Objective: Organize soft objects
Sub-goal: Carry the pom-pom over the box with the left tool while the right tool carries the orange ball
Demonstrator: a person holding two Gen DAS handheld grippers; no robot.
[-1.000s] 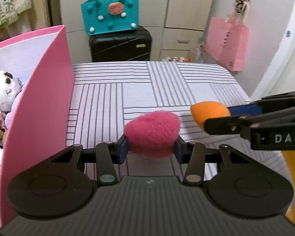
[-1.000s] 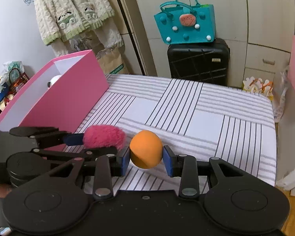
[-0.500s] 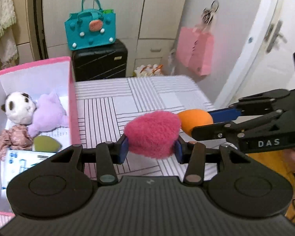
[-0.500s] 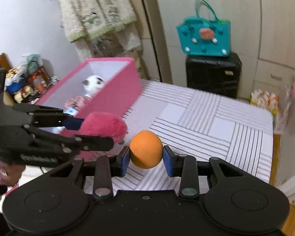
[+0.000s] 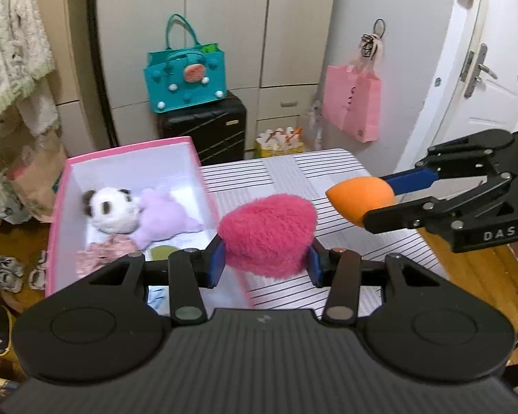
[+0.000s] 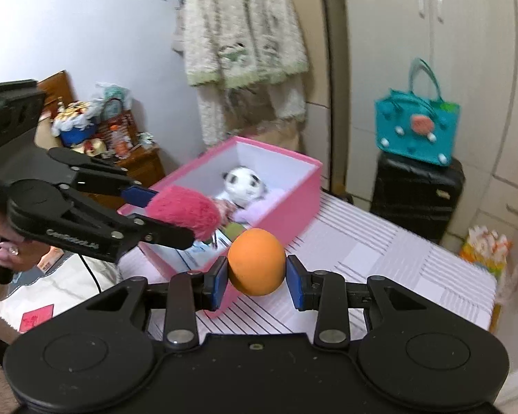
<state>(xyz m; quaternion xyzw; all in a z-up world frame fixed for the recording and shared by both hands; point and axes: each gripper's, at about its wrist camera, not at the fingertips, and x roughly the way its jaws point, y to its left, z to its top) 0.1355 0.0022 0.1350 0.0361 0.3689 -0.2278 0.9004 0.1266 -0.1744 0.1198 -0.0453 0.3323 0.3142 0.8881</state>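
My left gripper (image 5: 264,264) is shut on a fuzzy pink puff (image 5: 267,234), held high above the right wall of the pink box (image 5: 197,158); the puff also shows in the right wrist view (image 6: 184,214). My right gripper (image 6: 257,277) is shut on an orange sponge egg (image 6: 257,262), held above the striped table (image 6: 380,252) near the box's near corner; the egg also shows in the left wrist view (image 5: 361,196). In the box lie a panda plush (image 5: 108,208), a lilac plush (image 5: 164,215), a pink cloth (image 5: 102,253) and a green sponge (image 5: 162,252).
A black suitcase (image 5: 203,131) with a teal bag (image 5: 186,77) stands behind the table. A pink paper bag (image 5: 352,105) hangs on the right wall. A fuzzy jacket (image 6: 241,24) hangs behind the box. Shoes (image 5: 7,270) lie on the floor left.
Both grippers have risen well above the table with their objects and shifted left toward the box. The box interior is now in view from above.
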